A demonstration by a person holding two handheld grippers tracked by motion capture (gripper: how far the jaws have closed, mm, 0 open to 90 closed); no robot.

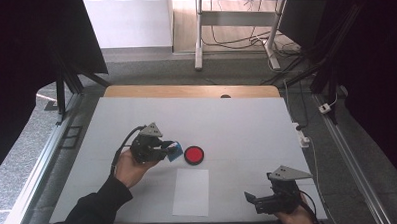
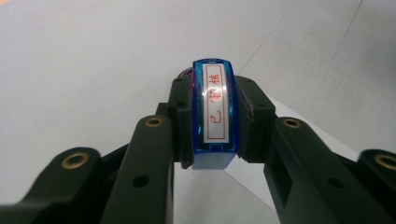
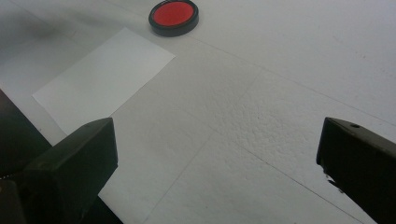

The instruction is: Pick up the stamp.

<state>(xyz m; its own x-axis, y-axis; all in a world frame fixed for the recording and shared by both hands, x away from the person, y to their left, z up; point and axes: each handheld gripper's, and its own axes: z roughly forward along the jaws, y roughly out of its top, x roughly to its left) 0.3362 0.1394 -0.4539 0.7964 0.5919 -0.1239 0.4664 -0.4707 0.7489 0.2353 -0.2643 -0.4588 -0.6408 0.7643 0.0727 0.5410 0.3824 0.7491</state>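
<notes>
A blue stamp (image 2: pixel 213 112) with a white label bearing red characters sits clamped between the jaws of my left gripper (image 1: pixel 169 150), which is shut on it. In the high view the stamp (image 1: pixel 175 152) hovers just left of a round black ink pad with a red centre (image 1: pixel 194 155). A white sheet of paper (image 1: pixel 191 192) lies on the table in front of the pad. My right gripper (image 1: pixel 250 201) stands open near the table's front right edge, nothing between its jaws. In the right gripper view the ink pad (image 3: pixel 173 17) and the paper (image 3: pixel 100 81) lie ahead to the left.
The work surface is a pale grey mat (image 1: pixel 237 125) on a wooden table (image 1: pixel 190 90). Metal rails run along both sides. A desk frame and cables (image 1: pixel 244 35) stand on the floor beyond the far edge.
</notes>
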